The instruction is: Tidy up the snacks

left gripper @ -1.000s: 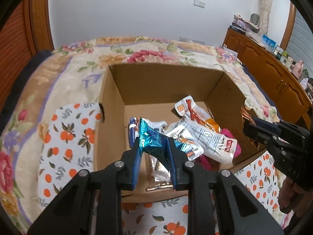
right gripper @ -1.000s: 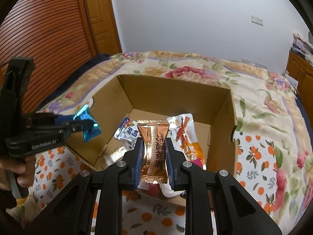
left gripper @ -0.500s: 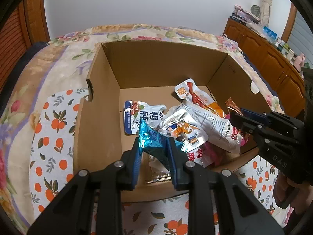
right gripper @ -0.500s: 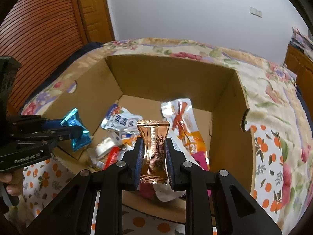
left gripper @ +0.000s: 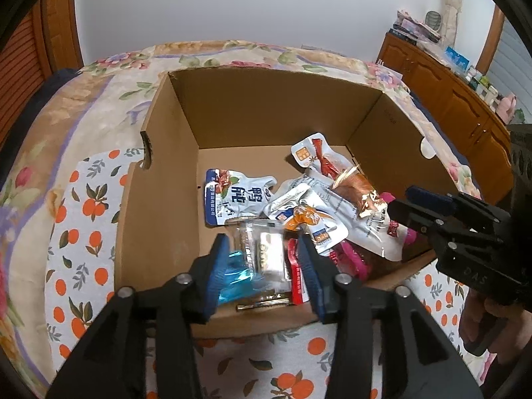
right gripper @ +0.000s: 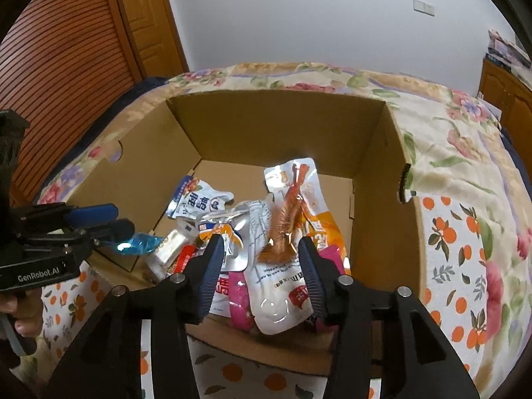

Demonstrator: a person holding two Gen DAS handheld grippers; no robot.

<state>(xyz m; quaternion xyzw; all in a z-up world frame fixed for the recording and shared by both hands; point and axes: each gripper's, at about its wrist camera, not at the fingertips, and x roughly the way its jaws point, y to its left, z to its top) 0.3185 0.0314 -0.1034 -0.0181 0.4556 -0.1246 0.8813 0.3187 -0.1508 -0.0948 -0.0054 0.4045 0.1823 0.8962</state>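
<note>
A: How did the 2 grippers stand?

B: Both were wide open, holding nothing. The left gripper (left gripper: pixel 264 266) hung over the near edge of the box (left gripper: pixel 159 179), with the blue candy (left gripper: pixel 234 281) blurred and loose between its fingers. The right gripper (right gripper: pixel 259 267) gaped over the pile, and the copper candy (right gripper: pixel 282 232) was free beyond it.

A: And how would they handle?

B: I judged them light, crinkly and slippery. A twisted or crimped end looked the best hold. Farther in lay the soft flat pouches (left gripper: pixel 237 199).
</note>
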